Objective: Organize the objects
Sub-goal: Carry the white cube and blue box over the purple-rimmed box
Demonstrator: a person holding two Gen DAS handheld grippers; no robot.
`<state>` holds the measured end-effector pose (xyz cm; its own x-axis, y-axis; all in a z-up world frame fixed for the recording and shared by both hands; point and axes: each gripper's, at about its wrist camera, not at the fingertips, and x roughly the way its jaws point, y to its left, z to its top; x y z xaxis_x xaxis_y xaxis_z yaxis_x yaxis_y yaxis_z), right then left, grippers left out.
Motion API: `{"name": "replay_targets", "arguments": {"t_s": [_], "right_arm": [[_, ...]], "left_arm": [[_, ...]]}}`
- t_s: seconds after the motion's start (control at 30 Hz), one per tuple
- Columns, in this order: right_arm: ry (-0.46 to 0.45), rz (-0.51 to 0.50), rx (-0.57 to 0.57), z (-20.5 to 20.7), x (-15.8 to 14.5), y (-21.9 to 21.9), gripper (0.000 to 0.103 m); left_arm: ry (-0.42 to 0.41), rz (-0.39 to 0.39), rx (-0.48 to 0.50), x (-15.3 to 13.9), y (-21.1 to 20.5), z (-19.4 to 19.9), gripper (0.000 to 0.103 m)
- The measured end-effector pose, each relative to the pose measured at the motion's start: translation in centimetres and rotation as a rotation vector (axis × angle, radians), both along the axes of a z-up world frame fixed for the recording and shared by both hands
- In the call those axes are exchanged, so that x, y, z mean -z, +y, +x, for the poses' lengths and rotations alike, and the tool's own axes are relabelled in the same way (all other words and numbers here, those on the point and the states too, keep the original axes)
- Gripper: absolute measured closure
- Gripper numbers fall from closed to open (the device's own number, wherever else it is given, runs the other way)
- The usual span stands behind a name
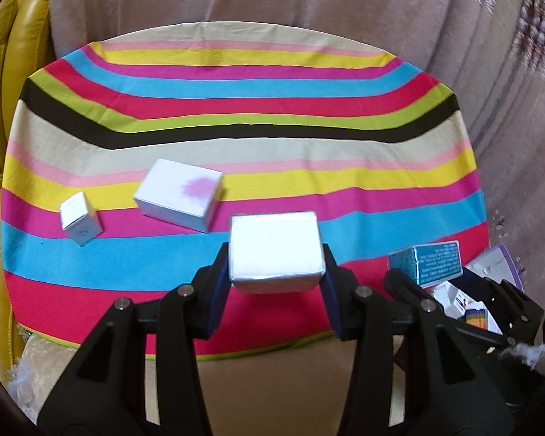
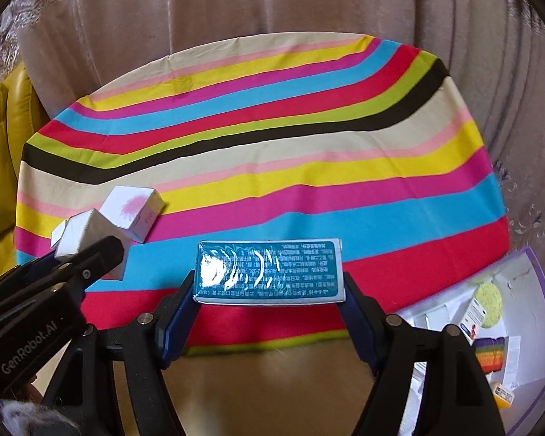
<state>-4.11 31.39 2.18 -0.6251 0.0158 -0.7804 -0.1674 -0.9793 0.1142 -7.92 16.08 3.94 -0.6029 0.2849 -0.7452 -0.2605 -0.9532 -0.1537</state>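
Observation:
In the left wrist view my left gripper (image 1: 276, 267) is shut on a plain white box (image 1: 274, 250), held above the striped cloth (image 1: 272, 116). On the cloth to its left lie a small white box (image 1: 80, 223) and a larger white box with a pink blot (image 1: 180, 194). My right gripper (image 2: 269, 285) is shut on a teal box with white print (image 2: 269, 272), its fingers pressing the two short ends. Each gripper shows in the other's view: the right gripper (image 1: 436, 278) with the teal box (image 1: 427, 263), the left gripper (image 2: 87, 254) with the white box (image 2: 87, 238).
A yellow leather seat (image 1: 3, 109) borders the cloth on the left and a pinkish plush cover (image 1: 272, 0) lies behind it. At the right stands a white tray with a purple rim (image 2: 541, 290) holding several small items. A beige cushion (image 1: 272, 381) lies under the grippers.

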Motion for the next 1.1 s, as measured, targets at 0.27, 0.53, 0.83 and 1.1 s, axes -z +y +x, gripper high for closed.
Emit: {"name": "replay_targets", "arguments": {"t_s": [0.27, 0.53, 0.83, 1.1], "right_arm": [[-0.002, -0.033, 0.080, 3.1, 0.0, 4.1, 0.030], [-0.013, -0.052, 0.166, 5.9, 0.5, 8.6, 0.030], [-0.042, -0.034, 0.275, 10.0, 1.6, 13.9, 0.030], [-0.063, -0.024, 0.384, 13.3, 2.5, 18.8, 0.030]], "left_arm": [[0.000, -0.027, 0.073, -0.1, 3.6, 1.3, 0.054], [0.002, -0.041, 0.153, -0.3, 6.9, 2.6, 0.054], [-0.005, -0.050, 0.300, -0.3, 11.9, 4.5, 0.054], [-0.052, -0.058, 0.441, 0.0, 16.2, 6.5, 0.054]]}}
